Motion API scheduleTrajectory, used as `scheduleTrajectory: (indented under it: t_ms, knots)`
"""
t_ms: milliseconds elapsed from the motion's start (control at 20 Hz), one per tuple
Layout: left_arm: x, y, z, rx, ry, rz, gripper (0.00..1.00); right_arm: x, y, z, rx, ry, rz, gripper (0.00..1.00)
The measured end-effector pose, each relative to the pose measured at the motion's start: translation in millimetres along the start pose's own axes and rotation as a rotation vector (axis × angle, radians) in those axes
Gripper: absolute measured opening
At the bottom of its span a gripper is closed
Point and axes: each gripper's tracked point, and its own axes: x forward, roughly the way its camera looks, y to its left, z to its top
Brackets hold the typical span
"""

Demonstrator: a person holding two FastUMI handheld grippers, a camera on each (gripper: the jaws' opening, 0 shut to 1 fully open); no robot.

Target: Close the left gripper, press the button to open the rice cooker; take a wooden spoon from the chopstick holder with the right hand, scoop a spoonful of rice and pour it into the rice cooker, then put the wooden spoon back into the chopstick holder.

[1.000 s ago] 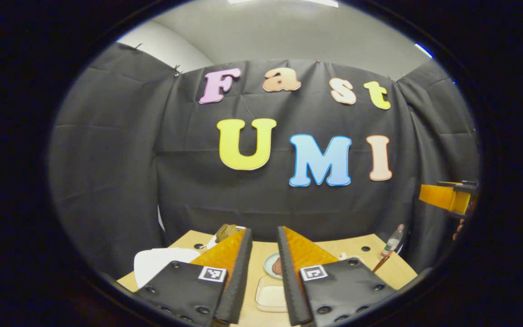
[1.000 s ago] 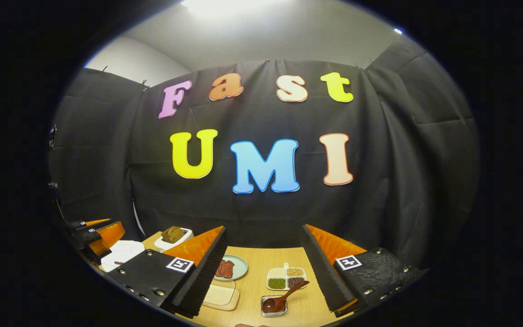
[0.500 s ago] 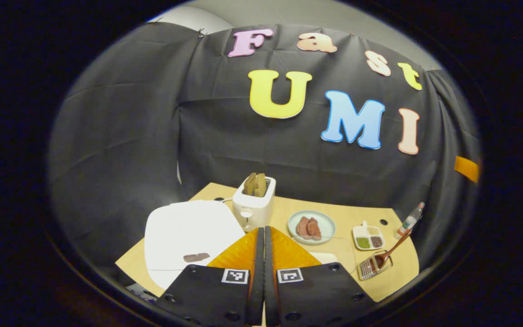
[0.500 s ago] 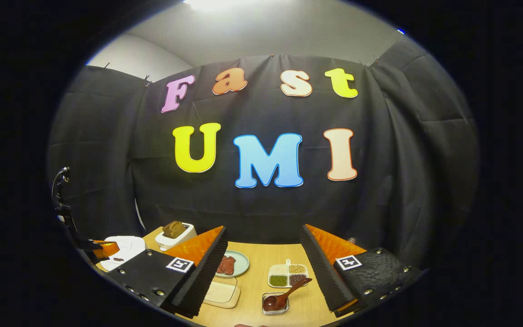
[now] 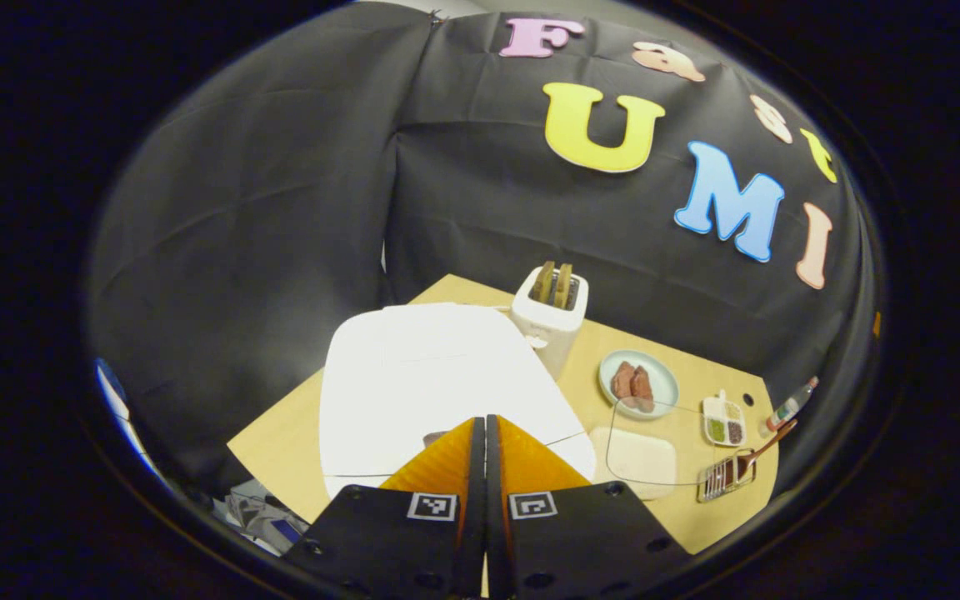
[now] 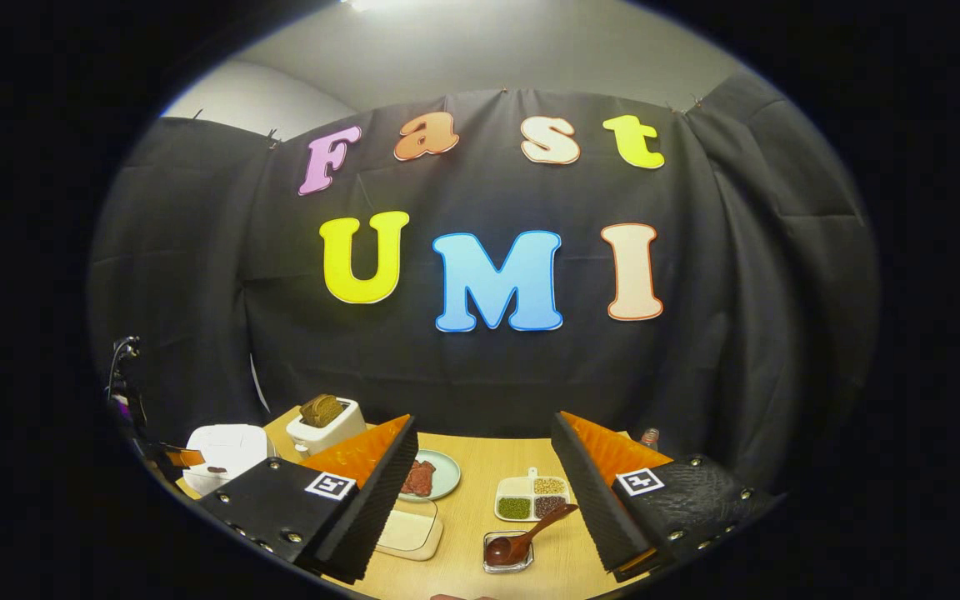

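Note:
The white rice cooker [image 5: 430,375] sits closed at the table's left, its small brown button [image 5: 432,437] just left of my fingertips. My left gripper [image 5: 484,421] is shut with nothing between its fingers and hovers over the cooker's front. The wooden spoon [image 5: 759,446] leans in the small clear holder [image 5: 722,477] at the right. In the right gripper view my right gripper [image 6: 482,421] stands open and empty, above and behind the wooden spoon [image 6: 523,540] in its holder [image 6: 507,557]. The rice cooker [image 6: 226,448] and left gripper [image 6: 176,457] appear far left.
A white toaster [image 5: 551,312] with bread stands behind the cooker. A plate of meat [image 5: 638,383], a divided dish of grains [image 5: 723,421], a clear lidded container [image 5: 642,450] and a small bottle [image 5: 788,408] lie on the wooden table [image 5: 280,442].
My left gripper went from open to shut, tilted downward and moved left over the rice cooker. The right gripper stayed open and barely shifted.

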Motion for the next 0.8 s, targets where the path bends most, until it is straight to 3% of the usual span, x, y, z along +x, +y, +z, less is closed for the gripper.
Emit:
scheduleTrajectory:
  t_ms: [200,600,750,800]
  knots:
    - [25.6,5.4,-17.7,0.008,0.067,0.012,0.09,0.5,-2.5,-3.7,-0.007,0.009,-0.006,0.98]
    - [38.4,12.4,-22.3,0.045,0.082,0.019,0.10,-2.8,-15.1,-11.1,-0.009,0.029,-0.032,0.98]
    - [33.4,8.4,-4.5,0.039,0.018,0.013,0.12,-5.3,-16.9,-7.1,-0.019,0.020,-0.033,0.98]
    - [28.6,-1.4,10.9,0.042,-0.031,-0.011,0.19,-5.8,-18.6,-6.3,-0.023,0.014,-0.035,0.98]
